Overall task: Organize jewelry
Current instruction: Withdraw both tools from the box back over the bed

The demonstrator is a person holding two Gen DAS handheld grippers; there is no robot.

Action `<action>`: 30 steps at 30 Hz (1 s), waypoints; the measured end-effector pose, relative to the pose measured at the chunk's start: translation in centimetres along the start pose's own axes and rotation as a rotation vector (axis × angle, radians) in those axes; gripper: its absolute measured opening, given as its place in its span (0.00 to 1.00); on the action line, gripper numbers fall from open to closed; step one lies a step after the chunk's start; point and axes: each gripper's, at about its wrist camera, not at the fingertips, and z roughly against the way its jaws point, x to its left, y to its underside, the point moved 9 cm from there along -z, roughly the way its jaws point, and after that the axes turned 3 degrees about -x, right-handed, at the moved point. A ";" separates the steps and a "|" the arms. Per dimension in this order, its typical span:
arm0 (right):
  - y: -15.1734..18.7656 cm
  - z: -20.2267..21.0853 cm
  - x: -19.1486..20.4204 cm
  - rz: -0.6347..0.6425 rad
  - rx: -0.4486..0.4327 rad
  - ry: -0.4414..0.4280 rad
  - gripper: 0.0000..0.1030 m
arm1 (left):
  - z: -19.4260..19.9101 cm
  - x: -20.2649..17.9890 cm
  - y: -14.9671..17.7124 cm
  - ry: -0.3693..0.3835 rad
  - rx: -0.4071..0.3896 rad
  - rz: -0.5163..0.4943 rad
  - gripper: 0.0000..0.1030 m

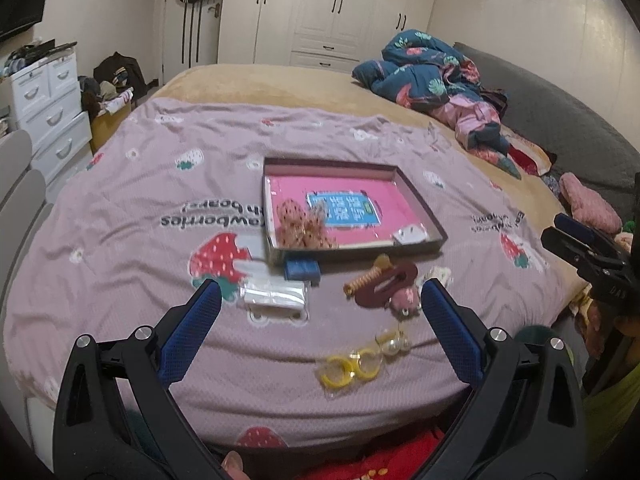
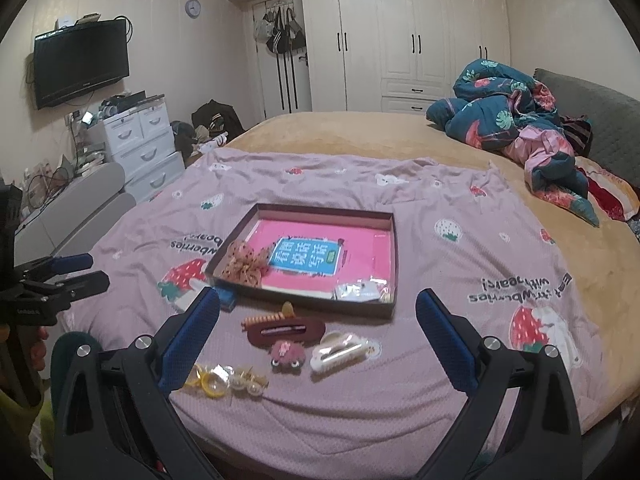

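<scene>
Both jaws wide, holding nothing. Risk: pinching quilt (image 2: 440,240) along with clip (image 2: 286,330). Risk: snagging bagged earrings (image 1: 362,360), dragging neighbours short of box (image 2: 394,264).

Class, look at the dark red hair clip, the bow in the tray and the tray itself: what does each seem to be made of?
Dark red hair clip: apparently matte plastic, with smooth, even colour and a moulded slot.
Bow: thin dotted fabric, soft and ruffled, possibly chiffon.
Tray: likely cardboard, with thin, straight, dull walls.
</scene>
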 end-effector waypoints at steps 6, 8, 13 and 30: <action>1.9 0.0 0.5 0.008 0.031 0.001 0.95 | -0.2 -0.7 1.8 0.004 0.018 -0.020 0.91; 2.4 0.0 0.5 0.010 0.041 0.001 0.95 | -0.4 -1.0 2.4 0.005 0.030 -0.029 0.91; 3.9 -0.5 0.3 0.001 0.077 -0.002 0.95 | -1.3 -1.4 4.1 0.011 0.072 -0.045 0.91; 8.2 -4.3 -0.6 -0.051 0.206 -0.025 0.95 | -7.5 -2.2 11.8 0.048 0.295 -0.054 0.91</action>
